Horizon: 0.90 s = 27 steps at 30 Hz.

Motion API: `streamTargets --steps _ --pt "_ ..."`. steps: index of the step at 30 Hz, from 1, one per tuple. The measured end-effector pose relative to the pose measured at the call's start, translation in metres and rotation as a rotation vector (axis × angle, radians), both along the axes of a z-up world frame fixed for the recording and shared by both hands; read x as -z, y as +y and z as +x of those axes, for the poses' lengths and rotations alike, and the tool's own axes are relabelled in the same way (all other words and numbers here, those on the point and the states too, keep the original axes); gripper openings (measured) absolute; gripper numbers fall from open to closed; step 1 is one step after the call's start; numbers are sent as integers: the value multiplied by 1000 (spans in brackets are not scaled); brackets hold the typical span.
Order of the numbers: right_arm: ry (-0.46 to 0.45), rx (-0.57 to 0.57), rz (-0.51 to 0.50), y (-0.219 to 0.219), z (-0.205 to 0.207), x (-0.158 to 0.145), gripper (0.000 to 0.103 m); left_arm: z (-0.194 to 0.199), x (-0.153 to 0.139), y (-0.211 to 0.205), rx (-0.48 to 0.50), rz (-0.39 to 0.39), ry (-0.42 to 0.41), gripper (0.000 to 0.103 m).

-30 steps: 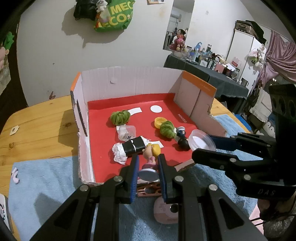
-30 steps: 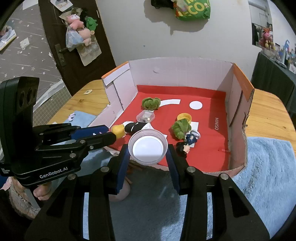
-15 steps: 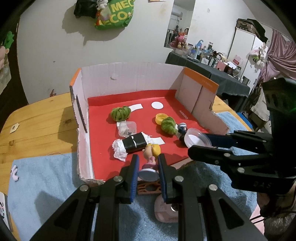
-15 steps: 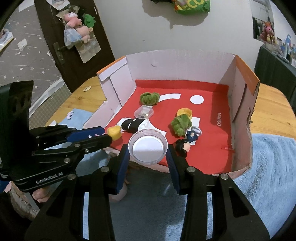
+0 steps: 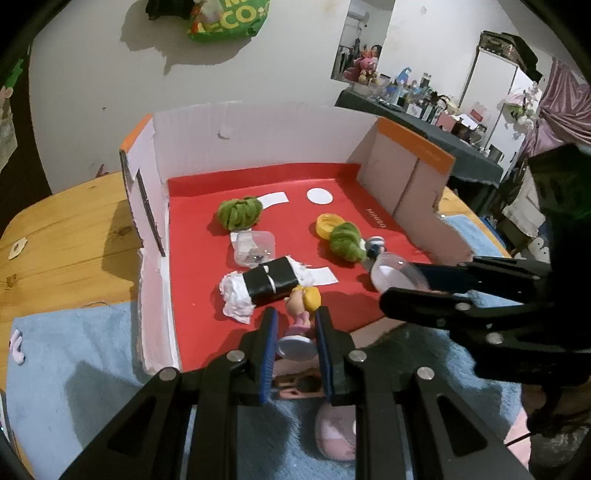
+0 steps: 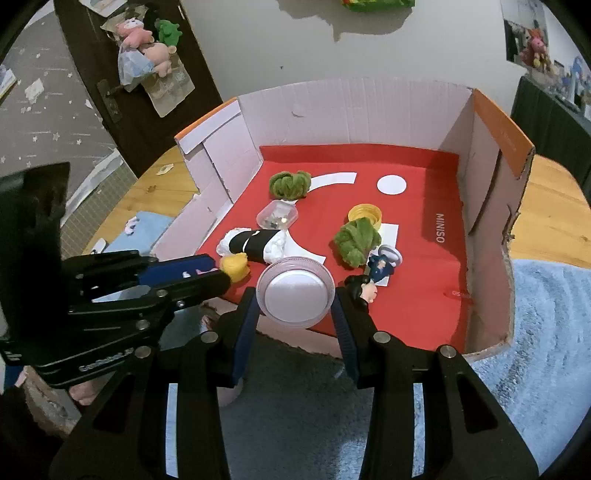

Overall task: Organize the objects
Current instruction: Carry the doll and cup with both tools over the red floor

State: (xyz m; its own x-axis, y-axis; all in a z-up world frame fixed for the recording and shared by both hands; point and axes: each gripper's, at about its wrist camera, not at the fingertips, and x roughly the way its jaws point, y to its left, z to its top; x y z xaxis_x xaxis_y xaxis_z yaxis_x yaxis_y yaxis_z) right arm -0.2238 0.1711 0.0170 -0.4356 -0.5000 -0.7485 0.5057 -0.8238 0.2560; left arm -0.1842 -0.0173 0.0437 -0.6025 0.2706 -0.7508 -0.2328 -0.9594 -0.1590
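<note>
Figurine [image 5: 300, 314], glossy blonde plastic, sits clamped in your left tongs [image 5: 295, 332]; right tongs [image 6: 295, 314] pinch a round translucent lid [image 6: 295, 291] at 12 o'clock.

— What can you read from where you hold the cameras?

— "MINISO" in white on the red box floor [image 6: 439, 228], and part of "ECO" in yellow letters on the green bag [image 5: 221, 20] on the wall.

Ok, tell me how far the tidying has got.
Done: two green pom-poms, a clear case, a yellow cap and a wrapped roll lie in the box. In hand: the left gripper holds a blonde doll, the right gripper a round lid. Left: setting both down, then the pink thing on the blue mat.
</note>
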Motion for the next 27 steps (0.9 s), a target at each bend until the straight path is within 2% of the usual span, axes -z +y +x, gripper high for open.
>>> streamTargets --steps 3,9,14,27 --pt "-15 -1 -20 1 -4 -2 39 -5 1 0 -3 -7 -4 21" --pt "-21 0 18 -4 -15 -2 39 -15 6 2 6 -15 -22 21" --pt "-85 -9 22 -5 -26 10 39 -23 11 3 13 -17 -47 21" --pt "-97 0 55 -7 -40 17 39 -38 19 3 8 -21 -81 21"
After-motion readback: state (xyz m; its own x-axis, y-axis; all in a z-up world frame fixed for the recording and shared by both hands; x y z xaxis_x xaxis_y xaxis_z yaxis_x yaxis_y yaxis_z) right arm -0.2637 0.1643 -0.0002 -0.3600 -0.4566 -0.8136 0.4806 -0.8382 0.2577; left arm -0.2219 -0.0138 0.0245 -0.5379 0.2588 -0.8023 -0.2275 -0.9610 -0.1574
